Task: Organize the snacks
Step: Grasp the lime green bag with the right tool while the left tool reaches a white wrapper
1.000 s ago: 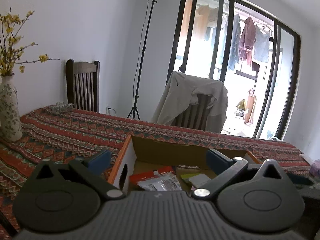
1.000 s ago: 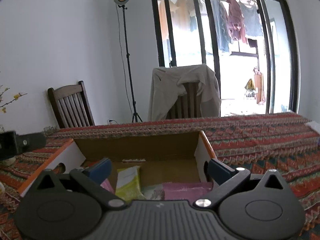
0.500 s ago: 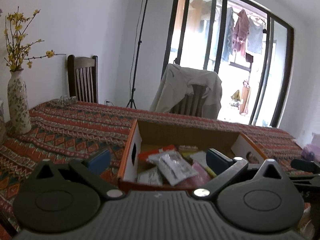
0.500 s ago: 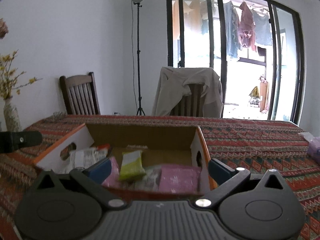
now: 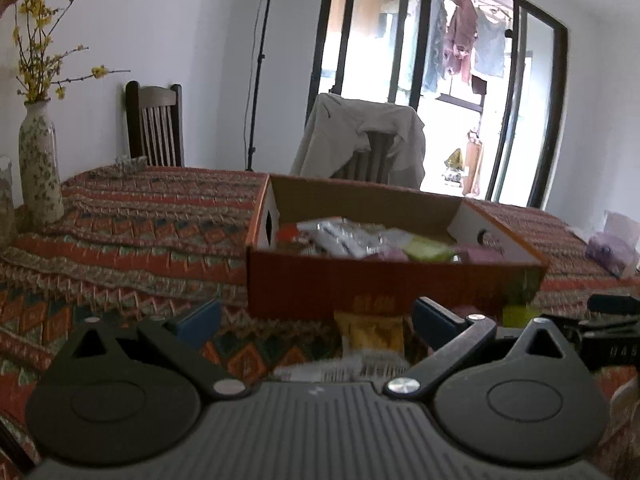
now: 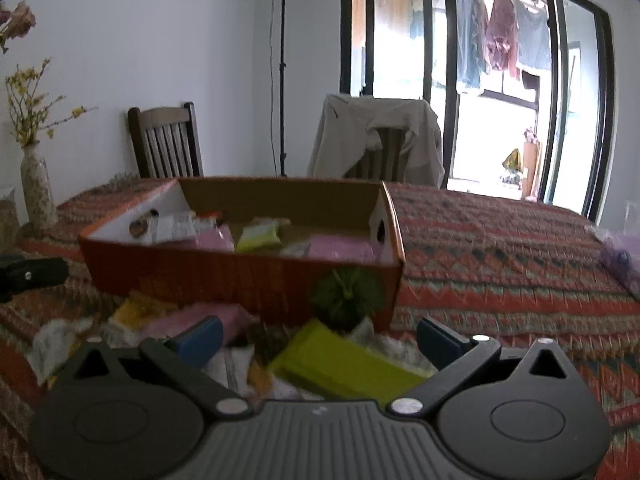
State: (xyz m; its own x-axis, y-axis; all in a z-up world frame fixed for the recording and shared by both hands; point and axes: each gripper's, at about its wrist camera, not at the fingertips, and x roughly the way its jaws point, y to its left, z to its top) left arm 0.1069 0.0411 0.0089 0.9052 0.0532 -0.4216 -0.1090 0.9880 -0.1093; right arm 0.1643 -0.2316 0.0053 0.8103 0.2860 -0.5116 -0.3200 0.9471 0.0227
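An orange cardboard box (image 5: pixel 384 284) (image 6: pixel 240 276) stands on the patterned tablecloth and holds several snack packets, pink, green and clear. My left gripper (image 5: pixel 316 320) is open and empty, in front of the box's near wall, over a yellow packet (image 5: pixel 370 330). My right gripper (image 6: pixel 320 336) is open and empty above loose snacks in front of the box: a lime green packet (image 6: pixel 344 368), a pink packet (image 6: pixel 200 320), a yellow packet (image 6: pixel 136 308) and a dark green round item (image 6: pixel 346 296).
A flowered vase (image 5: pixel 38 168) with yellow blossoms stands at the table's left. Two chairs (image 5: pixel 154 124) stand behind the table, one draped with a jacket (image 5: pixel 360 136). A purple bag (image 5: pixel 612 248) lies at the right. A light stand (image 6: pixel 282 68) is by the window.
Both grippers have pulled back and away from the box toward the table's near side. The loose snacks in front of the box have come into view. Both stayed open.
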